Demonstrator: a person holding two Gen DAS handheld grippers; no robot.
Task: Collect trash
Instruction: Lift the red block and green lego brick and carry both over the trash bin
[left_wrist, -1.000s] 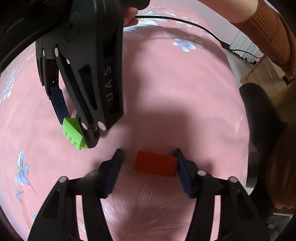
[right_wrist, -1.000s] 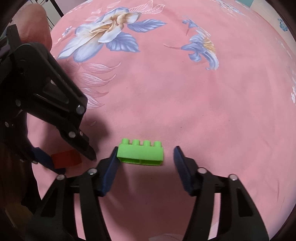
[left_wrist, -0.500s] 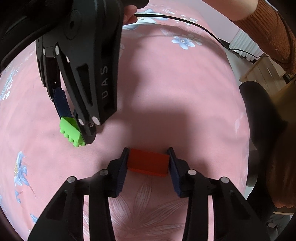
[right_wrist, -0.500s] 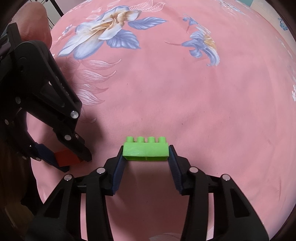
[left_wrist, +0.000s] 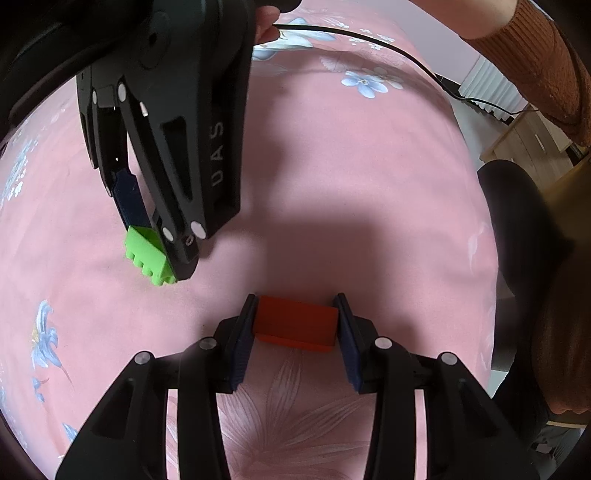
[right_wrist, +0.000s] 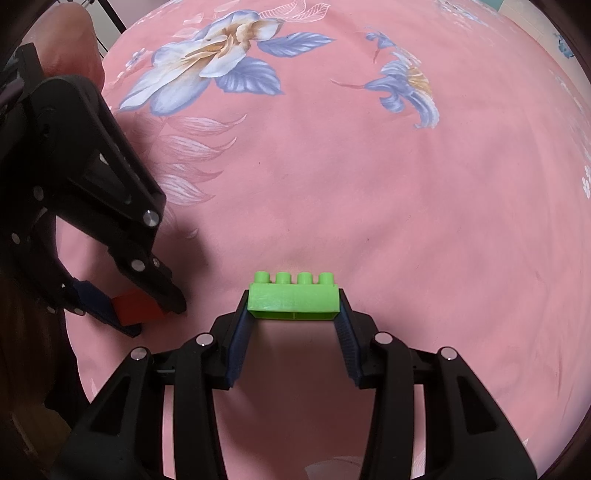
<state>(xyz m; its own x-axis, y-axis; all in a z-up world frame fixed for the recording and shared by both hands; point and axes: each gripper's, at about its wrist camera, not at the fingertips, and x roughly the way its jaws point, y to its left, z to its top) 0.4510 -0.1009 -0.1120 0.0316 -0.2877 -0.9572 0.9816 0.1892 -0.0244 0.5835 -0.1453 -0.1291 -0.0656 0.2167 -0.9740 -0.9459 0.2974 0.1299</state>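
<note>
Left tongs (left_wrist: 295, 325) clamp the red block (left_wrist: 295, 326), right tongs (right_wrist: 293, 308) the green brick (right_wrist: 293, 299); shallow tip grips risk slippage on lifting.

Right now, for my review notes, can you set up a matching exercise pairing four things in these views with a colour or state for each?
Things:
1. left gripper
2. right gripper
3. bedspread
4. sleeve

Colour or state:
A. rust-brown knit
B. shut on the green brick
C. pink with blue flowers
D. shut on the red block

Pairs: 1-D, 2-B, 3-C, 4-A
</note>
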